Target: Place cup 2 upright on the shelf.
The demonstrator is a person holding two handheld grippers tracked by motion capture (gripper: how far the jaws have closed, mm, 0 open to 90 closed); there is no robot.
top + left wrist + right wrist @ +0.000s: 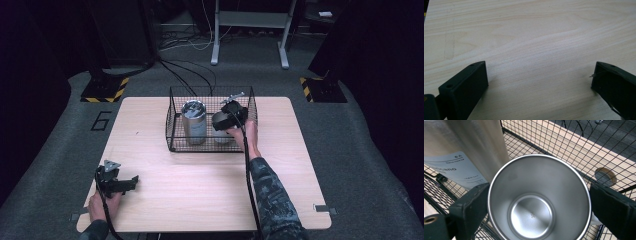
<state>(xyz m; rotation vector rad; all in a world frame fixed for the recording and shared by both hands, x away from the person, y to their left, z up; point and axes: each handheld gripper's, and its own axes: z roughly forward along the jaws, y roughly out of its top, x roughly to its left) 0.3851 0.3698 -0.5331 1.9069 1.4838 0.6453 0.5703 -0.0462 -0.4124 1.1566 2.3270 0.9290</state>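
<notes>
A black wire basket [172,125] stands on the wooden table [200,190] at the back middle. Inside it a tall metal can [193,122] with a pale label stands upright at the left. My right gripper [223,121] reaches into the basket's right half, shut on a steel cup [220,120]. In the right gripper view the jaws press on both sides of the cup's rim [499,177], with the cup's mouth open toward the camera and the can [469,145] just beside it. My left gripper [131,182] rests low at the table's front left, open, with bare wood between its jaws [539,82].
Through the basket mesh [564,147] a round hole [605,176] shows in the tabletop. Cables and a metal frame's legs [250,30] lie on the floor behind the table. Yellow-black striped bases [105,90] sit at the far corners.
</notes>
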